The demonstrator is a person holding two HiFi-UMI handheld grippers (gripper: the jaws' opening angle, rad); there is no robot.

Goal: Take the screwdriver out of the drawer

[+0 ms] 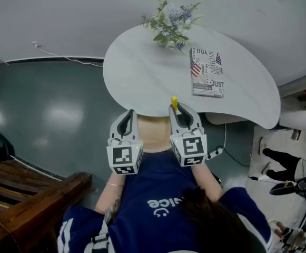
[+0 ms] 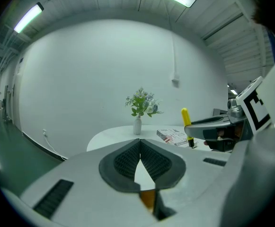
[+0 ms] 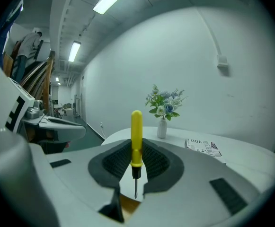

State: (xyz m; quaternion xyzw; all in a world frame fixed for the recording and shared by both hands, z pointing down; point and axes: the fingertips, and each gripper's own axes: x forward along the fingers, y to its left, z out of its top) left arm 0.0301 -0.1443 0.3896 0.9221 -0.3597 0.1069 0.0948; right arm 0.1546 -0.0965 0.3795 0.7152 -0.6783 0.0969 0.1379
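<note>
A yellow-handled screwdriver (image 3: pixel 136 141) stands upright between the pads of my right gripper (image 3: pixel 136 148), which is shut on it, shaft pointing down. In the head view the right gripper (image 1: pixel 177 108) hovers at the near edge of the white table (image 1: pixel 142 73), the yellow handle (image 1: pixel 174 102) sticking up from its tip. My left gripper (image 1: pixel 127 116) sits beside it to the left, shut with nothing held; its pads (image 2: pixel 128 161) meet at the tips. From the left gripper view the screwdriver (image 2: pixel 186 122) shows at the right. No drawer is clearly visible.
A vase of flowers (image 1: pixel 171 22) stands at the table's far side and a printed book (image 1: pixel 206 71) lies to the right. A wooden bench (image 1: pixel 31 199) is at lower left. A person's legs (image 1: pixel 282 162) show at the right.
</note>
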